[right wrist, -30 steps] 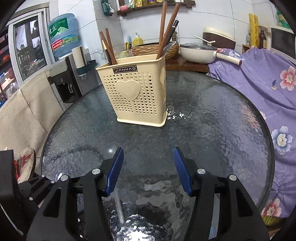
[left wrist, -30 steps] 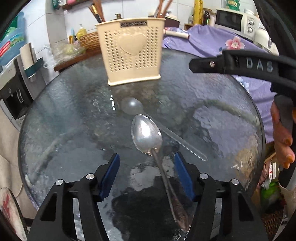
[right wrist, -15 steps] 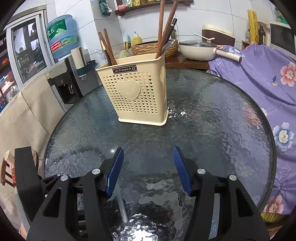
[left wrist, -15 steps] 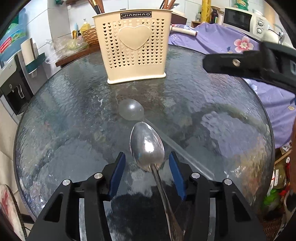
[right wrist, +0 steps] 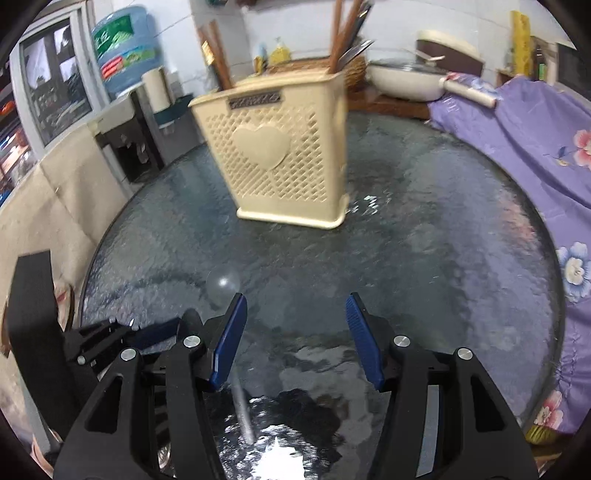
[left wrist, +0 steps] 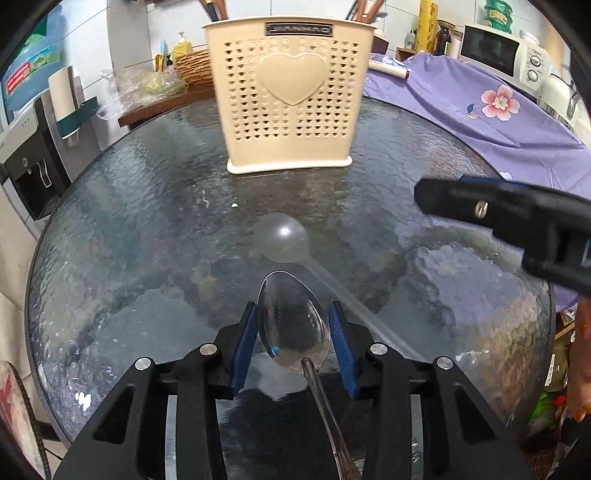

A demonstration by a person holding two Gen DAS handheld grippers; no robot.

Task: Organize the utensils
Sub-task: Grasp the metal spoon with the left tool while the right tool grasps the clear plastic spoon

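Observation:
A metal spoon (left wrist: 291, 325) lies on the glass table, its bowl between the blue pads of my left gripper (left wrist: 293, 332), which has closed in on both sides of it. A clear plastic spoon (left wrist: 282, 238) lies just beyond, handle running to the right; it also shows in the right wrist view (right wrist: 222, 284). The cream utensil holder (left wrist: 290, 96) with a heart stands upright at the far side and holds chopsticks (right wrist: 341, 35). My right gripper (right wrist: 295, 332) is open and empty above the table; it enters the left wrist view (left wrist: 509, 221) from the right.
The round glass table (right wrist: 443, 240) has a purple flowered cloth (right wrist: 535, 140) at its right. A water dispenser (right wrist: 125, 122) stands at the left. A pan (right wrist: 406, 81) and a basket sit on a shelf behind the holder.
My left gripper has moved forward along the metal spoon and narrowed until its pads flank the bowl. My right gripper has shifted and tilted slightly, still open.

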